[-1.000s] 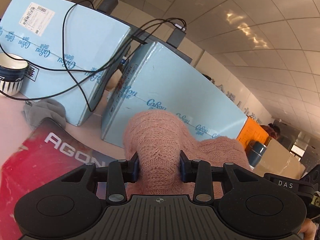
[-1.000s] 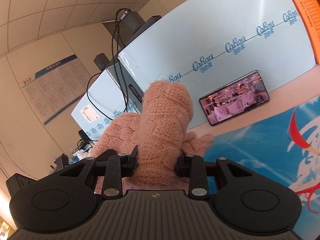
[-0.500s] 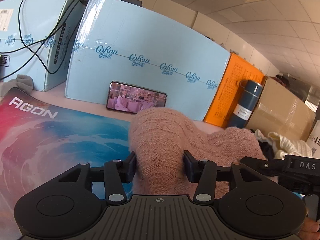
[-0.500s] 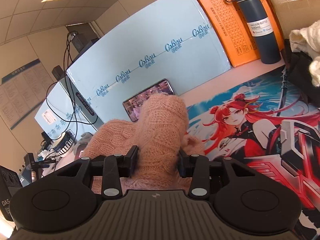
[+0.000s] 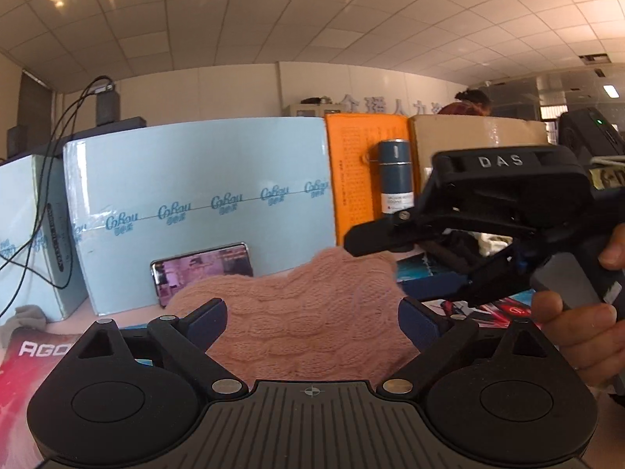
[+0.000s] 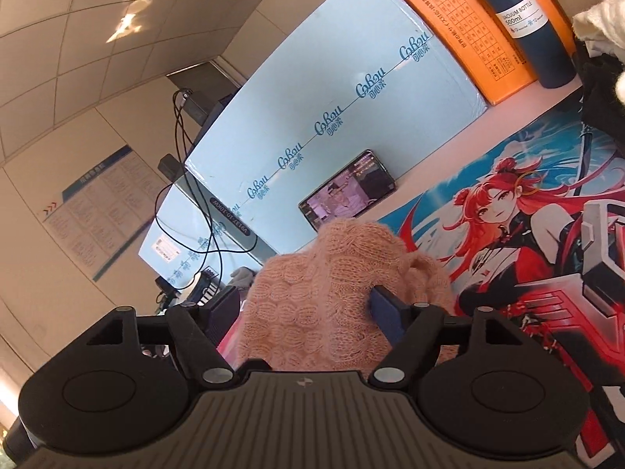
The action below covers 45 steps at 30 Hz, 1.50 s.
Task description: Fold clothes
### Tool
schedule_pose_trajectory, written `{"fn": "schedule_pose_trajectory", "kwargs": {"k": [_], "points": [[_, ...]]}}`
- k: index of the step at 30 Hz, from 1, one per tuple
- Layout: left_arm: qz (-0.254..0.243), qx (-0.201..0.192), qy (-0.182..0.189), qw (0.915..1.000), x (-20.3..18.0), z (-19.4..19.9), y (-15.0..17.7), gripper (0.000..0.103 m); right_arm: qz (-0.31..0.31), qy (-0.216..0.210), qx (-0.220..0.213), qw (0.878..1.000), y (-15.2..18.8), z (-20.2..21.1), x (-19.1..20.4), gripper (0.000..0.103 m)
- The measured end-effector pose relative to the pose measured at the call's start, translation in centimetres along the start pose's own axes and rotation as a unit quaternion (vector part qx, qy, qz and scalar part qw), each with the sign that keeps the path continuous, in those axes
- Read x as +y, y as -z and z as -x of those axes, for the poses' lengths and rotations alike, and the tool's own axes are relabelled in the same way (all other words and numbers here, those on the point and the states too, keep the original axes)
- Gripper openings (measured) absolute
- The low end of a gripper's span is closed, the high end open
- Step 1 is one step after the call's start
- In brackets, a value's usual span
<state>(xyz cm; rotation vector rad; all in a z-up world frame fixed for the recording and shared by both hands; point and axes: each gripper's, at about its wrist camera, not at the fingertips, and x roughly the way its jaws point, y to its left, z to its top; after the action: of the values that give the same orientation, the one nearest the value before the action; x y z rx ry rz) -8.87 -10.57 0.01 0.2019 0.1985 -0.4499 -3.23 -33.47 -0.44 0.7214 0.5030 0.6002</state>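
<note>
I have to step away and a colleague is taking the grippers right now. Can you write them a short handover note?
Left gripper: open, fingers spread either side of the pink knit sweater, no longer pinching it.
Right gripper: open too, with the sweater bunched between its fingers.
Sweater lies in a heap on the printed desk mat, in front of the phone that leans on the blue box.
Done: sweater carried over and let go.
Left: spread it flat and make the folds; none visible yet.
</note>
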Motion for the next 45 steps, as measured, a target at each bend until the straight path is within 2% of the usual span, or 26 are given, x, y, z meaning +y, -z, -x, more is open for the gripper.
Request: {"fn": "schedule_pose_trajectory", "kwargs": {"k": [4, 6, 7, 8, 9, 10, 11, 12, 16, 20, 23, 26, 27, 28, 30, 33, 36, 38, 41, 42, 45], "points": [[-0.069, 0.008, 0.025, 0.9973, -2.7, -1.1, 0.0, 0.097, -0.007, -0.067, 0.023, 0.997, -0.4, -0.3, 1.1, 0.075], [-0.085, 0.009, 0.017, 0.9962, -3.3, -1.8, 0.1, 0.097, 0.004, -0.092, 0.037, 0.995, -0.4, -0.4, 2.0, 0.079], [-0.081, 0.014, 0.000, 0.9966, -3.0, -2.3, 0.1, 0.096, 0.014, -0.095, 0.039, 0.995, -0.4, -0.5, 2.4, 0.081], [-0.077, 0.020, -0.017, 0.9967, -2.7, -2.8, 0.0, 0.085, 0.026, -0.091, 0.038, 0.995, -0.3, -0.5, 2.8, 0.081], [-0.073, 0.026, -0.034, 0.9964, -2.4, -3.3, 0.0, 0.068, 0.037, -0.087, 0.038, 0.995, -0.3, -0.5, 3.1, 0.083], [-0.069, 0.032, -0.052, 0.9958, -2.1, -3.8, -0.1, 0.028, 0.045, -0.077, 0.034, 0.995, -0.3, -0.5, 3.2, 0.084], [-0.058, 0.040, -0.053, 0.9961, -1.3, -4.0, -0.1, 0.020, 0.050, -0.061, 0.029, 0.996, -0.4, -0.5, 3.0, 0.084], [-0.046, 0.039, -0.053, 0.9968, -0.4, -3.9, -0.1, 0.020, 0.055, -0.045, 0.023, 0.997, -0.5, -0.5, 2.8, 0.084], [-0.003, 0.019, -0.096, 0.9951, 3.0, -2.1, -0.1, 0.020, 0.058, 0.050, 0.008, 0.997, -1.1, -0.9, 0.5, 0.085], [0.028, 0.001, -0.141, 0.9896, 5.9, -0.2, -0.3, 0.020, 0.057, 0.146, 0.025, 0.987, -1.1, -2.9, -2.1, 0.086], [0.047, -0.010, -0.171, 0.9842, 7.8, 0.9, -0.4, 0.020, 0.057, 0.171, 0.060, 0.982, -0.4, -5.1, -3.0, 0.087], [0.068, -0.014, -0.201, 0.9772, 9.8, 1.6, -0.1, 0.020, 0.092, 0.176, 0.073, 0.977, 0.3, -6.8, -1.9, 0.087], [0.072, -0.014, -0.212, 0.9744, 10.2, 1.9, 0.2, 0.020, 0.104, 0.178, 0.078, 0.975, 0.5, -7.4, -1.5, 0.077], [0.076, -0.013, -0.221, 0.9722, 10.7, 2.1, 0.4, 0.020, 0.116, 0.179, 0.082, 0.973, 0.7, -7.9, -1.2, 0.055], [0.083, -0.012, -0.239, 0.9676, 11.6, 2.3, 0.8, 0.020, 0.139, 0.183, 0.091, 0.969, 1.1, -9.1, -0.4, 0.028], [0.093, -0.013, -0.251, 0.9634, 13.1, 2.2, 0.8, 0.019, 0.178, 0.190, 0.068, 0.963, 1.0, -9.6, 0.7, 0.020], [0.100, -0.024, -0.256, 0.9612, 14.2, 1.8, 0.3, 0.018, 0.185, 0.205, 0.028, 0.961, -1.0, -8.8, 0.7, 0.018], [0.119, -0.033, -0.243, 0.9622, 15.1, 1.5, 0.0, 0.018, 0.187, 0.215, 0.001, 0.959, -2.4, -8.2, 0.6, 0.018], [0.160, -0.024, -0.212, 0.9636, 16.5, 0.0, -0.1, 0.019, 0.181, 0.233, -0.042, 0.955, -4.6, -6.9, -0.1, 0.018], [0.168, -0.010, -0.202, 0.9649, 16.9, -0.9, 0.2, 0.019, 0.176, 0.239, -0.054, 0.953, -5.4, -6.4, -0.5, 0.018], [0.172, 0.065, -0.175, 0.9673, 17.2, -4.1, 1.3, 0.025, 0.154, 0.260, -0.057, 0.952, -6.6, -5.6, -2.4, 0.018]]}}
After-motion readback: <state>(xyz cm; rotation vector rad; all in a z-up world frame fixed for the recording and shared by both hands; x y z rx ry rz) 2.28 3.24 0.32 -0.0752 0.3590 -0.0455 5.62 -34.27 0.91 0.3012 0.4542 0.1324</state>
